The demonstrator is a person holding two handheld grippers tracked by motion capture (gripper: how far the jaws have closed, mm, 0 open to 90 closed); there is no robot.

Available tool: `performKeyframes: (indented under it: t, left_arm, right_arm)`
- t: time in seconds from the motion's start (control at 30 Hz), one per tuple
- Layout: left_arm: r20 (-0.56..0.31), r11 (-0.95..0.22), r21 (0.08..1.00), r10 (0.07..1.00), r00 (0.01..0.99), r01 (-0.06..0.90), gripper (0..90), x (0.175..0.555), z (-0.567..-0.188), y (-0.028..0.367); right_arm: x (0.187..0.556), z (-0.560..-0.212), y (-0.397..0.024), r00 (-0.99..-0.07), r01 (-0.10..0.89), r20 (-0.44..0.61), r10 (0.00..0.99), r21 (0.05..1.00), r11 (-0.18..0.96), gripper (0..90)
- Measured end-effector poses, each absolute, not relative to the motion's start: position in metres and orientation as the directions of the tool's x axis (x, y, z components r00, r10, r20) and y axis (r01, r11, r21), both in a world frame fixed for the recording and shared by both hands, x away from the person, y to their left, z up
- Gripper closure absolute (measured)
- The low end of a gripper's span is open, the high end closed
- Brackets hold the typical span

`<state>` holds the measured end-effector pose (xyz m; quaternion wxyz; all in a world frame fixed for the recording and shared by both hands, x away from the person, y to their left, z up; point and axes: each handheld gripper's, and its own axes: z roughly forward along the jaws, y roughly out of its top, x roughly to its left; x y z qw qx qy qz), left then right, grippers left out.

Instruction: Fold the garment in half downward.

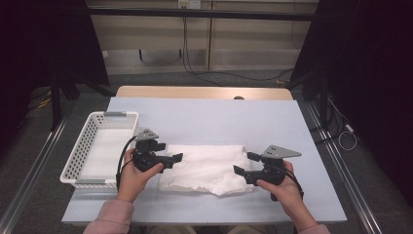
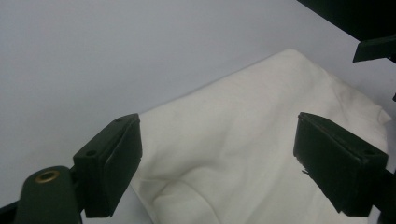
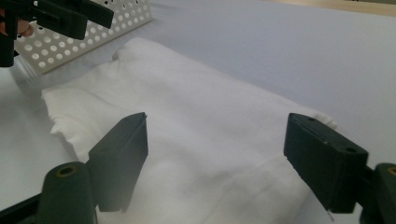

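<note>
Folded white cloth lay flat on the pale blue table cover, near the person's edge, just right of the white perforated basket; basket looked empty as far as could be seen.

Left gripper sat at the cloth's left end, right gripper at its right end, both pointing inward; in each gripper view the jaws stood wide apart over the cloth with nothing pinched between them; cloth lay slack under them, not lifted.

Judged step: cloth let go after a fold, both tools free; cloth lay as a compact rectangle, its near-right corner a little ragged.

Next move, as a judgement: either another fold or transfer to the basket; either one would call for lowering the pads onto an edge and closing on all layers together, both ends lifted evenly; risk was that a grip on the top layer alone would let the fold open.
</note>
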<state>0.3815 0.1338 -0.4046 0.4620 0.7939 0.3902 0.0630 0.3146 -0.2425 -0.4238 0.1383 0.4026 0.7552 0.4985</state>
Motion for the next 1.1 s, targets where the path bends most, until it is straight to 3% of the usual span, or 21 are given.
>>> performKeyframes:
  t: [0.5, 1.1]
  left_arm:
    - [-0.246, -0.28, 0.78, 0.685, 0.685, 0.56, 13.3, 0.391, -0.403, 0.133]
    - [-0.245, -0.278, 0.776, 0.694, 0.677, 0.566, 10.7, 0.403, -0.402, 0.13]
  right_arm:
    - [0.315, -0.424, -0.229, -0.639, 0.464, 0.174, 0.75, 0.864, 0.195, 16.4]
    - [0.318, -0.426, -0.206, -0.685, 0.454, 0.178, 0.706, 0.863, 0.222, 16.9]
